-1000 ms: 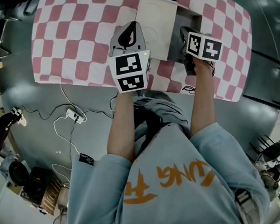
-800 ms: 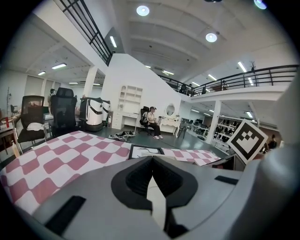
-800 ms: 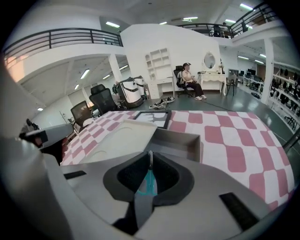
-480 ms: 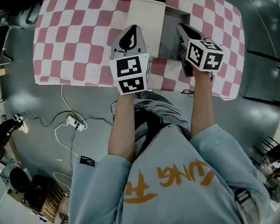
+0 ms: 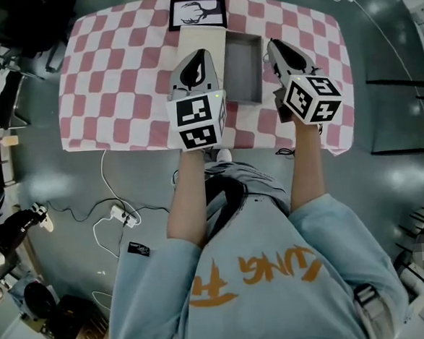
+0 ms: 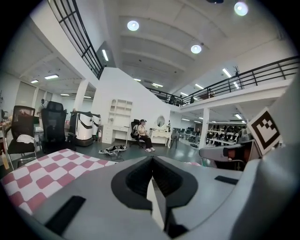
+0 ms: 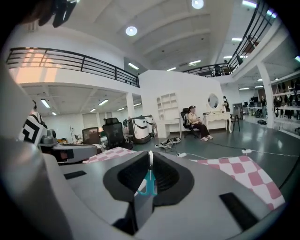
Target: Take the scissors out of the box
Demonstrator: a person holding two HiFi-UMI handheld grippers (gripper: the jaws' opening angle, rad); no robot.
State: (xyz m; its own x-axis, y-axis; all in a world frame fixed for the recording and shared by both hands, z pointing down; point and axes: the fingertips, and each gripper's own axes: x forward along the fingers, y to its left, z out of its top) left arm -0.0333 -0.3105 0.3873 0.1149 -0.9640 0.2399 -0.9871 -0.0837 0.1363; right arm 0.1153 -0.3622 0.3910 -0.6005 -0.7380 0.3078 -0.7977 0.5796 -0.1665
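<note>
**Scissors already in right fingers, box lying to their left**

The right gripper (image 7: 150, 157) is clamping the scissors (image 7: 149, 183). Its jaws are sitting almost together, with the teal handle pinched between them and a pale blade showing above it. The scissors' long axis is running up and down in the jaw slot, handle low, blade high, in line with the fingertips.

The left gripper (image 6: 151, 159) is carrying nothing, jaws closed together, and hovering over the cream lid (image 5: 210, 38).

The box (image 5: 245, 72) is sitting open mid-table, toward the far edge. In the head view it is lying between the two grippers, just left of the right one, and its grey inside is looking empty.

Judging from this, the scissors are clear of the box and only the set-down is remaining. The free checkered cloth of the table (image 5: 119, 85) by the right edge is lying nearest the holding hand, on the side away from the box. So the right hand is doing the placing, and the left is not needed.
</note>
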